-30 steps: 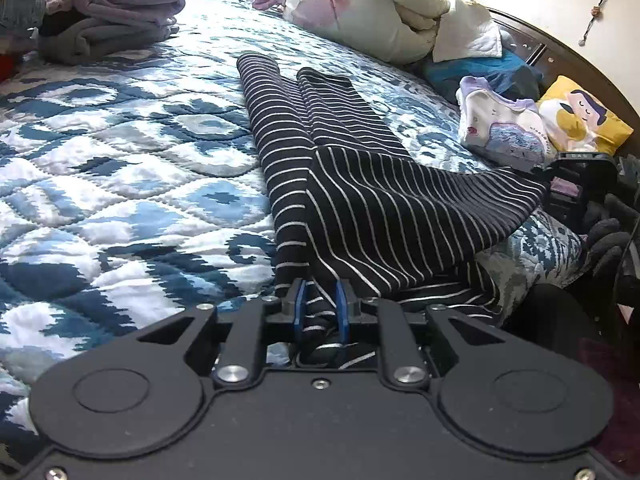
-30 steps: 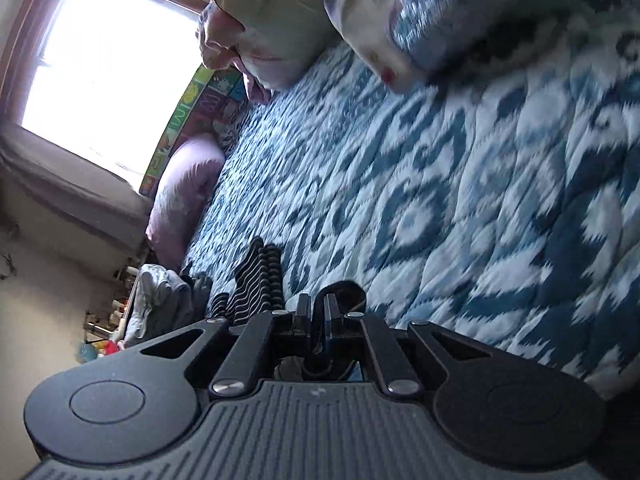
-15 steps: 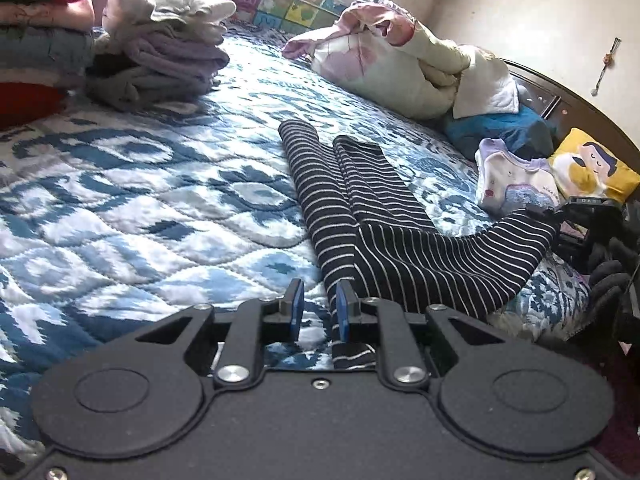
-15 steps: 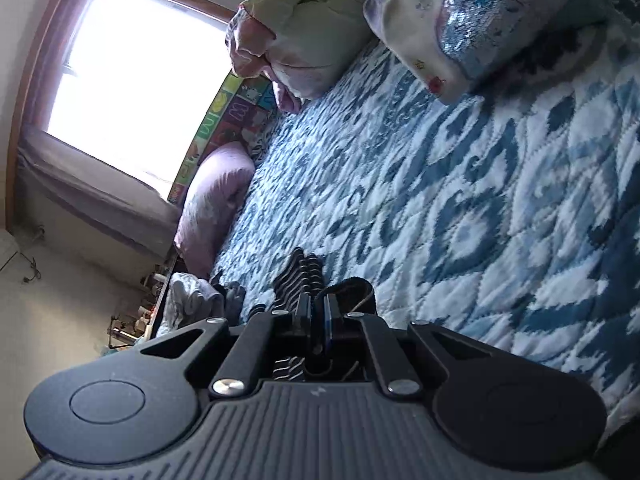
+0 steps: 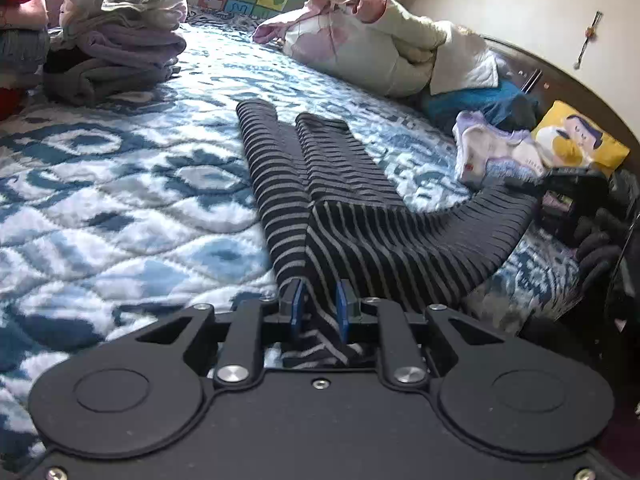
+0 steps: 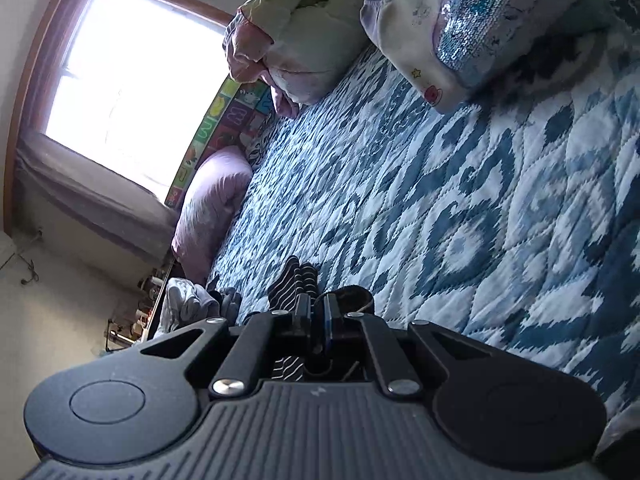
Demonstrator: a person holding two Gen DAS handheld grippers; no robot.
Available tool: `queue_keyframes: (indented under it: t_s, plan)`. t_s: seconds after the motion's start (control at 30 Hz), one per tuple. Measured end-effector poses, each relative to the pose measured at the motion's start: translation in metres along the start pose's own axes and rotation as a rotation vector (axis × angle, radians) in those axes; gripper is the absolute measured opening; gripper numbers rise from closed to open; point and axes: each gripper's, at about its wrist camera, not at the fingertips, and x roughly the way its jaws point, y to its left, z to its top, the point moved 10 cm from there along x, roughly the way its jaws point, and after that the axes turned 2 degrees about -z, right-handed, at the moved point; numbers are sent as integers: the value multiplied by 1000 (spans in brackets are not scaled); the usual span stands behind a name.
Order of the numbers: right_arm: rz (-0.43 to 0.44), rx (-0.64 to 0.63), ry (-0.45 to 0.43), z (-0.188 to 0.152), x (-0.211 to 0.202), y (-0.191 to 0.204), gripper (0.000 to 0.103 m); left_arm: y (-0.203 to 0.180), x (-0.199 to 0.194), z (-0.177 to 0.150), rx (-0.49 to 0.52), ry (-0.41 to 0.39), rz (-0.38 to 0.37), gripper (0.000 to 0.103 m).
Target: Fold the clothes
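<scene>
Blue and white shapes cover the puffy, stitched quilt (image 5: 120,208) on the bed. On it lie the striped pants (image 5: 344,216), dark and soft with thin pale lines. Two long legs run away toward the far side, side by side. The near part bends off to the right in a thick fold.

At the near edge, the left gripper (image 5: 319,308) has its blue tips apart, with the waist of the pants lying loose between them. It has let go. Half a second ago the tips were closer together beside the cloth.

Off to the right in the left view, the right gripper (image 5: 568,192) holds the other end of the pants up off the bed. In its own view the right gripper (image 6: 316,316) has its tips pinched tight on the dark cloth. It was pinched the same way a second ago.

Far to the left sits a pile of folded clothes (image 5: 116,52), purple, gray and cream. A big lumpy pillow (image 5: 360,48) lies at the back. Near the right side rest a white shirt with shiny sequins (image 6: 472,28) and a yellow cushion (image 5: 576,140) with a cartoon face. Bright light comes through the window (image 6: 132,80).
</scene>
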Motion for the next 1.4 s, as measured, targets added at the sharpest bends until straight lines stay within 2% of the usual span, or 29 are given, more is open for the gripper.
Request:
queue_keyframes:
  t_s: [0.07, 0.17, 0.27, 0.4, 0.5, 0.63, 0.7, 0.77, 0.83, 0.9, 0.97, 1.07, 1.17, 1.23, 1.33, 1.4]
  plan:
    - [-8, -8, 12, -2, 3, 0, 8, -1, 11, -2, 9, 38, 8, 14]
    - [-53, -34, 28, -5, 7, -2, 8, -2, 33, -13, 51, 139, 33, 14]
    - [-84, -33, 50, -9, 12, -8, 8, -13, 26, 16, 102, 75, 5, 14]
    - [-86, -30, 63, -10, 11, -12, 8, -4, 51, 59, 171, 41, 50, 14]
    - [-77, -15, 65, -9, 8, -14, 8, 11, 88, 75, 204, 62, 86, 14]
    - [-58, -9, 76, -10, 4, -16, 8, 29, 127, 64, 192, 174, 72, 14]
    - [-51, -1, 83, -10, 3, -17, 8, 26, 121, 78, 199, 154, 45, 14]
    - [-44, 8, 88, -10, 3, -18, 8, 27, 115, 102, 208, 98, 39, 14]
    - [-35, 7, 85, -8, 1, -18, 8, 34, 120, 124, 218, 55, 65, 14]
    - [-32, 7, 87, -7, 3, -17, 8, 46, 141, 138, 219, 54, 107, 14]
    - [-40, -6, 87, -7, 6, -17, 8, 56, 165, 138, 218, 101, 130, 14]
    - [-39, -13, 90, -7, 9, -17, 8, 57, 180, 134, 255, 160, 136, 14]
    - [-38, -18, 94, -7, 10, -17, 8, 51, 171, 161, 261, 79, 123, 14]
    - [-42, -26, 96, -8, 11, -17, 8, 61, 182, 173, 230, 67, 160, 14]
    - [-51, -29, 103, -10, 14, -19, 8, 80, 211, 168, 199, 129, 219, 14]
    - [-54, -35, 103, -11, 14, -18, 8, 78, 216, 167, 214, 148, 224, 14]
